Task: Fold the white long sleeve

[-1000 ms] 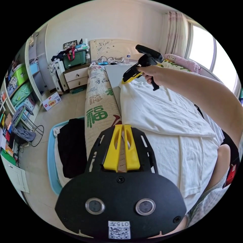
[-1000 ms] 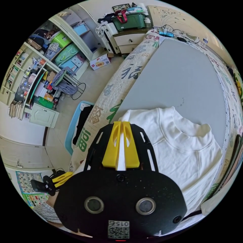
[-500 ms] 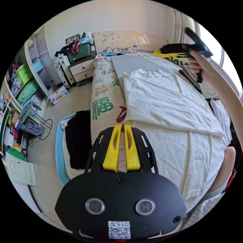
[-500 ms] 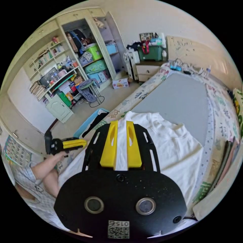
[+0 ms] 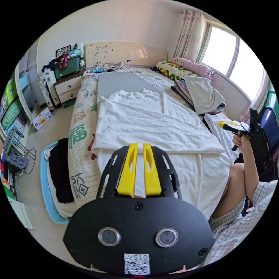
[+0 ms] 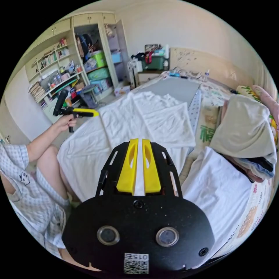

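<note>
The white long sleeve [image 5: 151, 122] lies spread flat on the bed, collar toward the headboard, with a folded edge running across its lower part. In the right gripper view the long sleeve [image 6: 145, 116] lies ahead of me. My left gripper [image 5: 140, 144] hovers above the shirt's near end, jaws close together with nothing between them. My right gripper [image 6: 139, 140] is held back over the near bed edge, jaws together and empty. The right gripper [image 5: 229, 125] shows off the right side of the bed in a hand. The left gripper [image 6: 87, 112] is raised at the left.
A grey board [image 5: 122, 82] lies under the collar end. A pile of clothes [image 5: 200, 93] sits at the bed's window side, and another white cloth [image 6: 215, 186] lies below it. A blue basket [image 5: 46, 186] with dark clothes stands on the floor. The person's knee [image 5: 238, 174] is at the bed edge.
My right gripper released the shirt's shoulder, pulled back off the bed's right side and shut empty. My left gripper drifted over the shirt's near end. The shirt lies still.
</note>
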